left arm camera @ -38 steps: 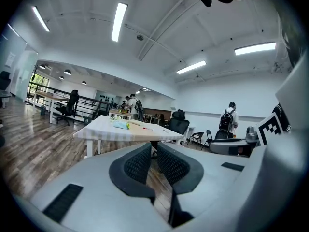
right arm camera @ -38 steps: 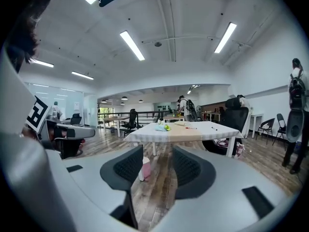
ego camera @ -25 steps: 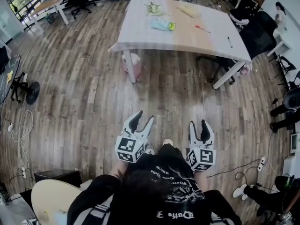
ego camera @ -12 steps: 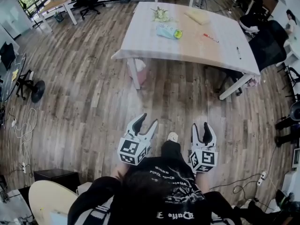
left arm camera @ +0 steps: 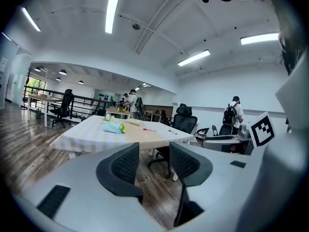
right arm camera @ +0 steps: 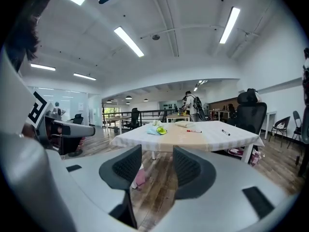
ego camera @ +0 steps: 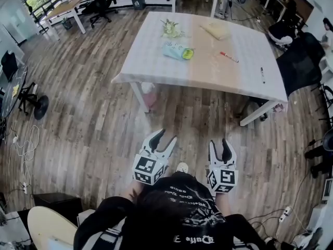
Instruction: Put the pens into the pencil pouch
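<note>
The table (ego camera: 151, 66) stood well ahead of the left tongs (ego camera: 165, 136) and right tongs (ego camera: 219, 144), both held forward, jaws apart and empty, likely readied for grabbing. Ahead of the left lay the pencil pouch (ego camera: 176, 51); ahead of the right, the red pen (ego camera: 227, 57) and black pen (ego camera: 261, 75).

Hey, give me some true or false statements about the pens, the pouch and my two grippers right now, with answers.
1. The left gripper and right gripper are both open and empty. True.
2. The red pen is inside the blue pouch. False: it lies on the table, apart from the pouch.
3. A black pen lies near the table's right edge in the head view. True.
4. The left gripper rests on the table. False: both grippers are over the wooden floor, short of the table.
</note>
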A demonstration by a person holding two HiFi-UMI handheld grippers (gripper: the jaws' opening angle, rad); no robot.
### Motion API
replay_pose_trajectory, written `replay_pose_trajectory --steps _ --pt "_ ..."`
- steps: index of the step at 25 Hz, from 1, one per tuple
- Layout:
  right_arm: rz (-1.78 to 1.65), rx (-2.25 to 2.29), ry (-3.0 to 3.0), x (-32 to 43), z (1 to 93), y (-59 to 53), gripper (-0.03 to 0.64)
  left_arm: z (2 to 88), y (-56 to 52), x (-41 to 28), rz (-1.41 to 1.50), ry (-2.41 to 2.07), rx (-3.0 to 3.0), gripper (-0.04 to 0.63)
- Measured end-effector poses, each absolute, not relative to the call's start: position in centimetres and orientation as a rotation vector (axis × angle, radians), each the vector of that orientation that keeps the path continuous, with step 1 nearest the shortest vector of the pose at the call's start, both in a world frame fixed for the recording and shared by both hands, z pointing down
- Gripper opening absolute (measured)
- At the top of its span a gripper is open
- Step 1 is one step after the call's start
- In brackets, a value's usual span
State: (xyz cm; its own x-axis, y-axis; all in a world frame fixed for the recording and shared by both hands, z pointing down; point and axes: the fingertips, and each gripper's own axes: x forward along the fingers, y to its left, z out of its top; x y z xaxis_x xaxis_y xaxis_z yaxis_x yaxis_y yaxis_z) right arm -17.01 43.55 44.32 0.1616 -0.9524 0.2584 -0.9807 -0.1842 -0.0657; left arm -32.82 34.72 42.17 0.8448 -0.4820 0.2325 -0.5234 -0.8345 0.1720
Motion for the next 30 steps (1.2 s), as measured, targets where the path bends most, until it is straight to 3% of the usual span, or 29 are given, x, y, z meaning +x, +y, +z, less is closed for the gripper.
replay_pose_trajectory --steps 9,21,30 --pt "0.366 2.236 -1.966 -9.0 45.4 39.4 0.201 43.1 31.4 -24.1 0.255 -0.799 2.772 0.199" --pt "0.429 2.227 -1.941 -6.6 47.6 36.4 0.199 45.2 27.6 -21.4 0.313 -0.796 2.738 0.199" --pt "0.45 2.277 -1.876 -2.3 48.8 29.3 0.199 46.4 18.3 -16.2 0.309 -0.756 2.753 0.199"
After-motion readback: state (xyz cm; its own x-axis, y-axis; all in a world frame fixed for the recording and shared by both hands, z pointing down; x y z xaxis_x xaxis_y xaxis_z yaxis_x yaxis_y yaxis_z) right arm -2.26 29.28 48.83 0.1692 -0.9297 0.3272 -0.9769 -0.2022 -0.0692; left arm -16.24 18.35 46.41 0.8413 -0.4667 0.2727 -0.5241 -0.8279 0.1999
